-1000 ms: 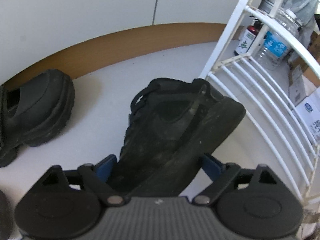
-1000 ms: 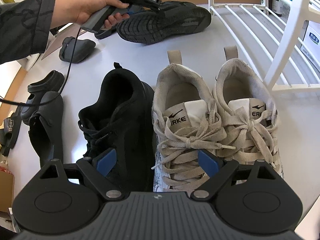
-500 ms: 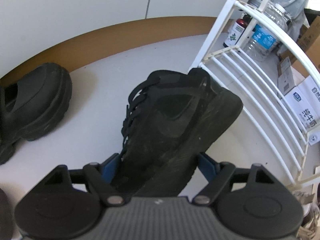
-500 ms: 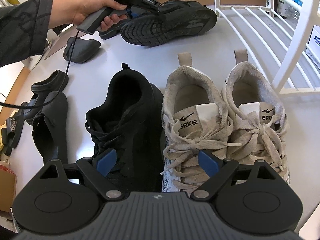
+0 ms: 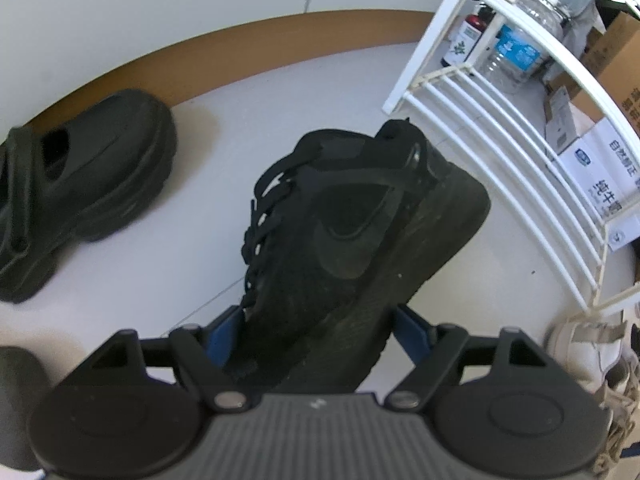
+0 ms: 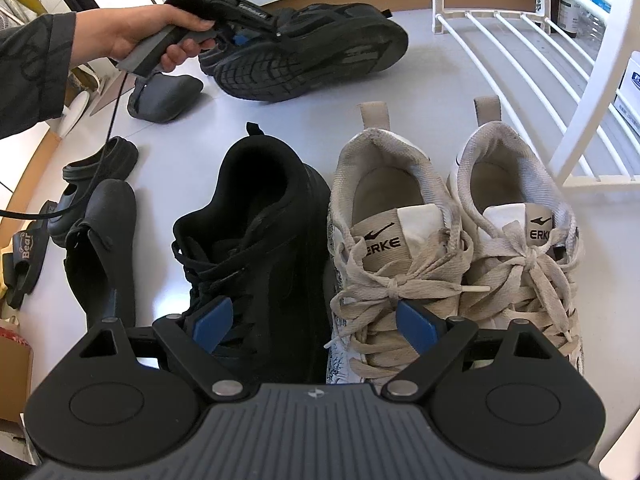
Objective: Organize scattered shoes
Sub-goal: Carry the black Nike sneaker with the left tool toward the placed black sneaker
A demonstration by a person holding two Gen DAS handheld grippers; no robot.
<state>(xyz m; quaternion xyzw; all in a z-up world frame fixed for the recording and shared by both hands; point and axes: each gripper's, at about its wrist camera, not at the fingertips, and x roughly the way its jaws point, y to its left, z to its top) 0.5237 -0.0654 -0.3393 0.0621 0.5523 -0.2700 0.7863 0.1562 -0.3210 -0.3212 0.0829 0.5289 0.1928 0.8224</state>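
My left gripper (image 5: 318, 334) grips a black sneaker (image 5: 352, 232) by its forefoot; the jaws are closing on it. In the right wrist view a hand holds that gripper (image 6: 256, 28), and the sneaker (image 6: 312, 60) hangs tilted with its sole showing, above the floor. The matching black sneaker (image 6: 256, 240) stands on the floor beside a pair of white sneakers (image 6: 392, 216). My right gripper (image 6: 314, 320) hovers open over the black and the nearer white shoe, pressing on neither.
A white wire shoe rack (image 5: 500, 152) stands to the right, with bottles (image 5: 516, 52) and cardboard boxes (image 5: 600, 168) behind it. A chunky black clog (image 5: 92, 184) lies at left. Dark slippers (image 6: 164, 96), (image 6: 104, 248) and a sandal (image 6: 24, 264) are scattered on the pale floor.
The left gripper has carried the black sneaker closer to the lined-up shoes; a white sneaker now shows at its view's lower right. The right gripper stays put.
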